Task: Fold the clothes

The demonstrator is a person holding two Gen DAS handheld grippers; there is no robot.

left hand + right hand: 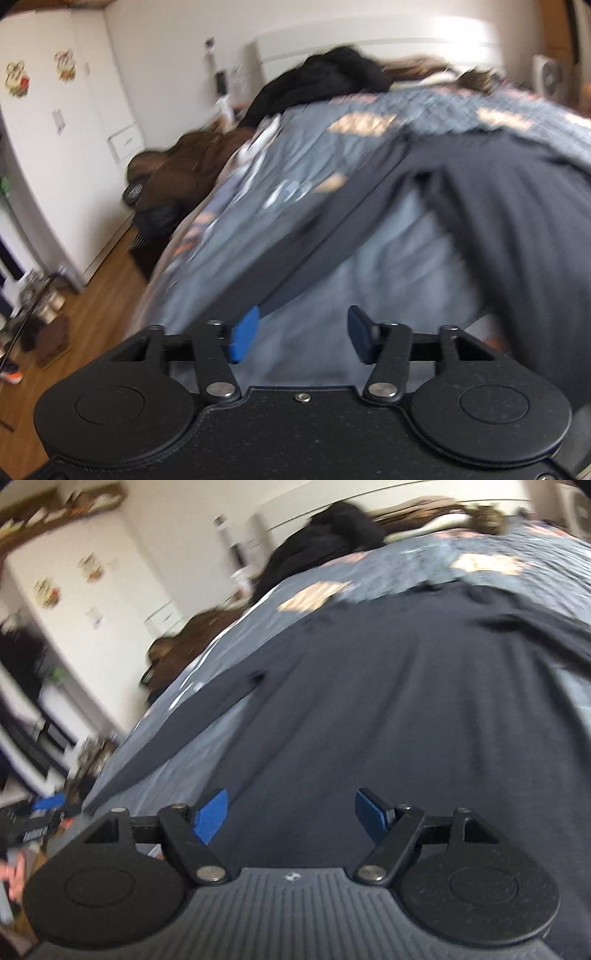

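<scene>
Bed (258, 206) fills most of the room; its left edge drops to bare wood floor (107, 295), with a brown heap (184, 166) near the far corner and a black pile (332, 74) up at the head end. Dark shirt (406, 701) lies spread flat on the quilt, one sleeve (177, 731) angled out toward that left edge. Looks like the approach step, nothing folded yet. Left gripper (301, 338) is over bare quilt by the sleeve end, jaws apart, holding nothing. Right gripper (291, 818) is over the shirt's near hem, jaws wide, also empty. Next move: pinch the sleeve and the hem, then fold inward. Room to the right looks ample, the left margin tight.
</scene>
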